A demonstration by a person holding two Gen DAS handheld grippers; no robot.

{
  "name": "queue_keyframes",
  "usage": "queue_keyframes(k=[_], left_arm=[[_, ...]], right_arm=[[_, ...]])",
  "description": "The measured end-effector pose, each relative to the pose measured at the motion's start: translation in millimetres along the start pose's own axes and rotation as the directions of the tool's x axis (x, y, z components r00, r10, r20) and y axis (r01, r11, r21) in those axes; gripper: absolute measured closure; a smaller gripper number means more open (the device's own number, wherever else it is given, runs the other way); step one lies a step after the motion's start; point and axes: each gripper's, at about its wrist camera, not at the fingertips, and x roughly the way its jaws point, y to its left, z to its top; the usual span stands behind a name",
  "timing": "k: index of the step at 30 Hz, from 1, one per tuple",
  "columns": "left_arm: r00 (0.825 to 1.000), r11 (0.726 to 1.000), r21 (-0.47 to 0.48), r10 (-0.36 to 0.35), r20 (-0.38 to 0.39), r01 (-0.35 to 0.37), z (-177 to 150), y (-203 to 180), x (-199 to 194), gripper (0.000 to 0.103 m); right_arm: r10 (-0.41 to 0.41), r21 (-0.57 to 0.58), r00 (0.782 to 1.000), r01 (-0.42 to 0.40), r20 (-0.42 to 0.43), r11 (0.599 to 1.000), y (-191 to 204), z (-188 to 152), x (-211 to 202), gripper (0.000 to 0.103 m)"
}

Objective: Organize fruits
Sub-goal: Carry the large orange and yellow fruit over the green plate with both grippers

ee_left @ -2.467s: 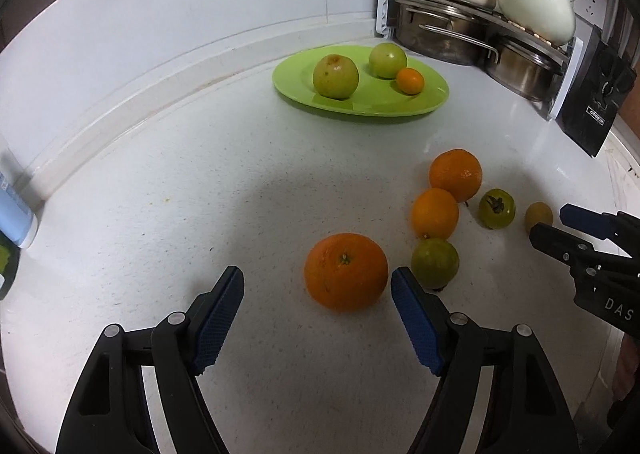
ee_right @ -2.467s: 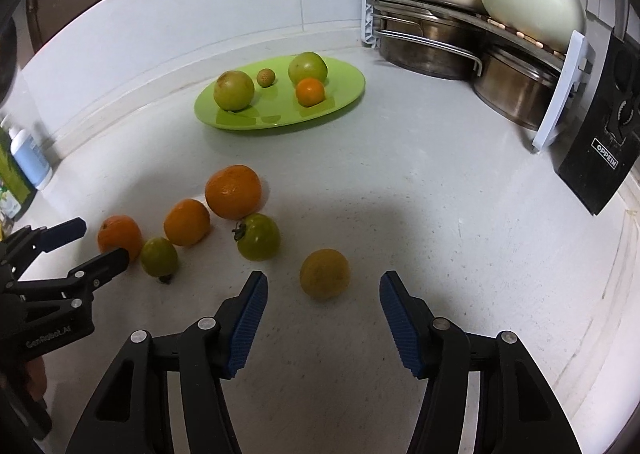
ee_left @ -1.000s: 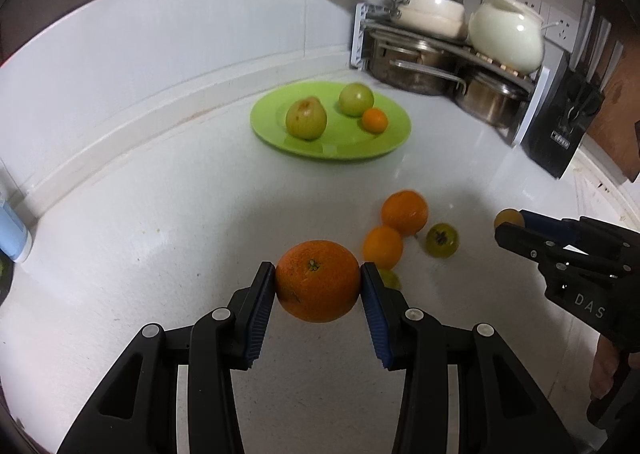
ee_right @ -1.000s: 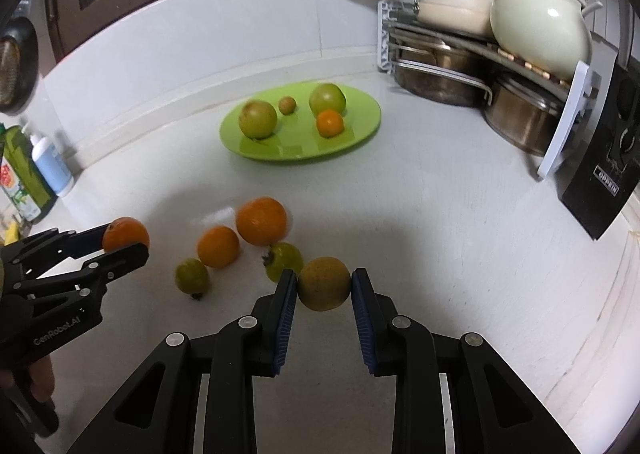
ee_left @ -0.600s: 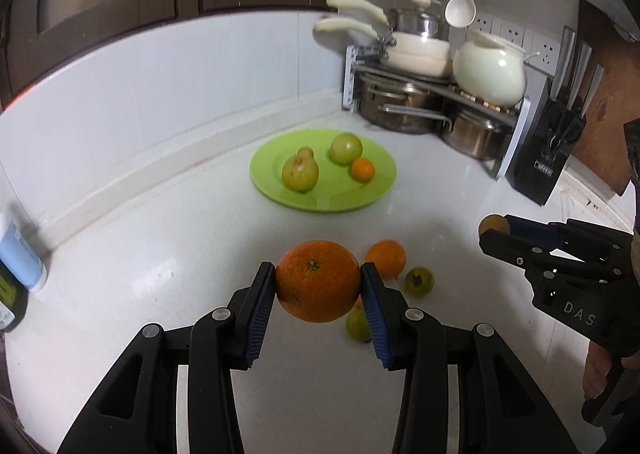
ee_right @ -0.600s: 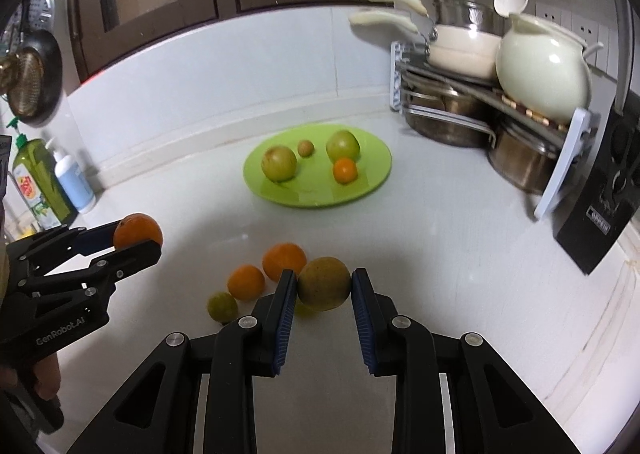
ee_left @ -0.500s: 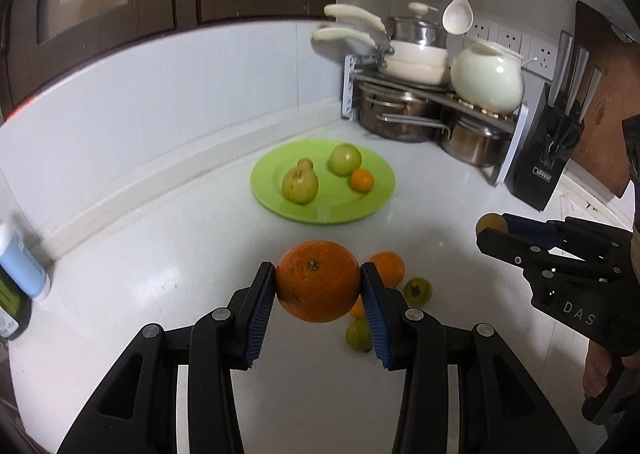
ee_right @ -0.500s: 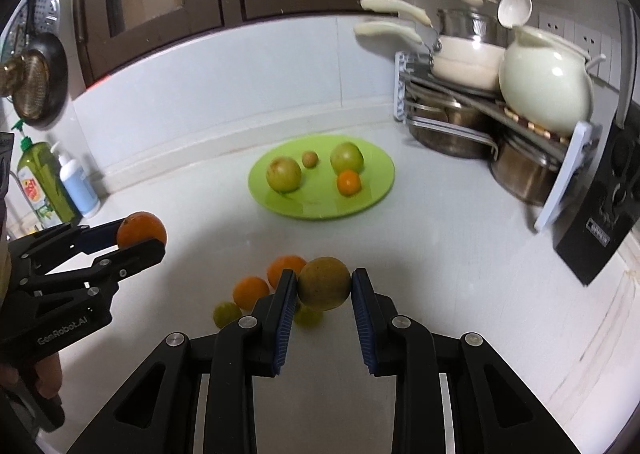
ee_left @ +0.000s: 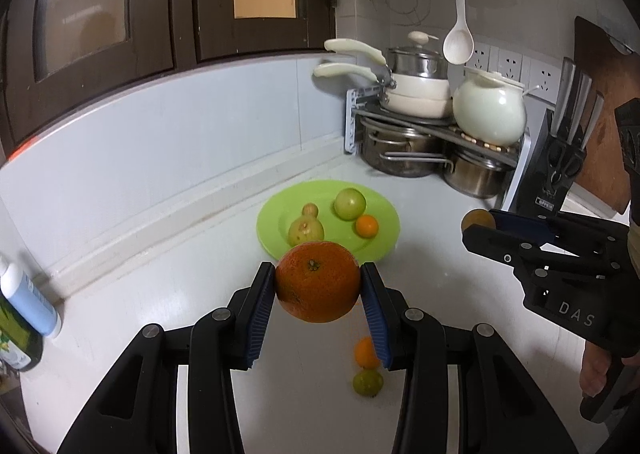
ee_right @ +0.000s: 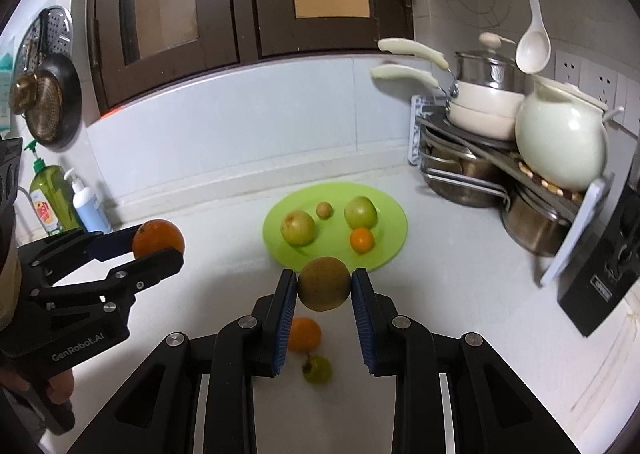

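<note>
Carrying: left tool [ee_left: 318,296] grips orange [ee_left: 318,281], right tool [ee_right: 324,294] grips brownish fruit [ee_right: 324,283] | done: four fruits on green plate [ee_left: 280,242] ahead | left: small fruits on table [ee_left: 120,294] below tools

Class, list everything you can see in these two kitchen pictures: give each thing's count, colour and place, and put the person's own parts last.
Plate: 1, lime green, on the counter near the back wall.
Fruit on plate: 4; two yellow-green, one small orange, one small brown.
Large orange: 1, orange, held off the counter in the left tongs.
Brownish-yellow fruit: 1, held in the right tongs.
Loose fruit on counter: at least 2 showing, one orange, one green, below the tongs.
Pots and pans rack: 1, steel and cream, back right corner.
White pot: 1, on the rack.
Ladle: 1, white, hanging.
Knife block: 1, black, right.
Soap bottles: 2, green and white-blue, left.
Hand: 1, gripping the right tongs.
</note>
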Motion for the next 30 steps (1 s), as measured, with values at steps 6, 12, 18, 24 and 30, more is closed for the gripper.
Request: queue_keyframes(k=[6,12,18,24,30], left_arm=[[1.000,1.000,0.008,0.010,0.022,-0.011,16,7,4,0.060],[0.999,1.000,0.021,0.015,0.034,-0.015,32,13,15,0.060],[1.000,1.000,0.014,0.003,0.027,-0.003,49,25,33,0.060],[1.000,1.000,0.020,0.001,0.019,-0.002,59,37,54,0.060],[1.000,1.000,0.026,-0.012,-0.010,0.012,66,45,87,0.060]], right_arm=[[0.000,-0.022,1.000,0.000,0.029,1.000,3,17,4,0.073],[0.012,-0.030,0.999,-0.011,0.049,0.999,5,32,12,0.073],[0.026,-0.034,0.998,-0.025,0.052,0.999,6,50,31,0.073],[0.036,-0.041,0.998,-0.034,0.049,0.999,8,61,49,0.073],[0.052,-0.045,0.998,-0.051,0.026,0.998,7,68,77,0.073]])
